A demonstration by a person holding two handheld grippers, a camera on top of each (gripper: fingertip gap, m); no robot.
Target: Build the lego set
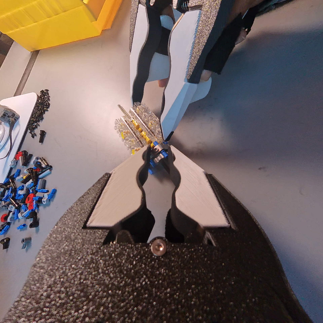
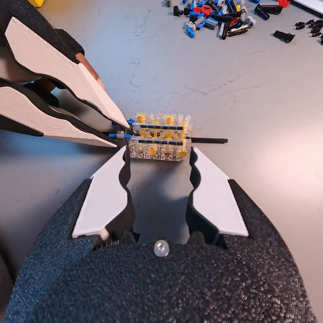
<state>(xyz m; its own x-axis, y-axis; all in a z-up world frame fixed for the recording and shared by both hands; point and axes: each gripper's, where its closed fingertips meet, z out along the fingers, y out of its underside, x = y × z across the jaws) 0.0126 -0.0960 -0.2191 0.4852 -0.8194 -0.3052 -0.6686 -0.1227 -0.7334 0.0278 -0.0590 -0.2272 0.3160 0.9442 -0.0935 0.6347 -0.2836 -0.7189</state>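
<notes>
Left wrist view only: yellow bin (image 1: 52, 22) at table (image 1: 262, 174) far edge, white tray (image 1: 17, 111) at left edge. Right wrist view only: black axle (image 2: 208, 140) protruding from clear brick assembly (image 2: 160, 138), mid-table.

Left gripper (image 1: 158, 153): nearly closed, clamped on blue-grey pin connector (image 1: 160, 153) at assembly end.

Right gripper (image 2: 158, 152): spread wide, fingertips flanking assembly near side, contact not discernible.

Loose parts pile (image 2: 225, 15): well apart.

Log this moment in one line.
left hand-held gripper: at blue-pin end of clear block | right hand-held gripper: open around block | loose parts: beyond
</notes>
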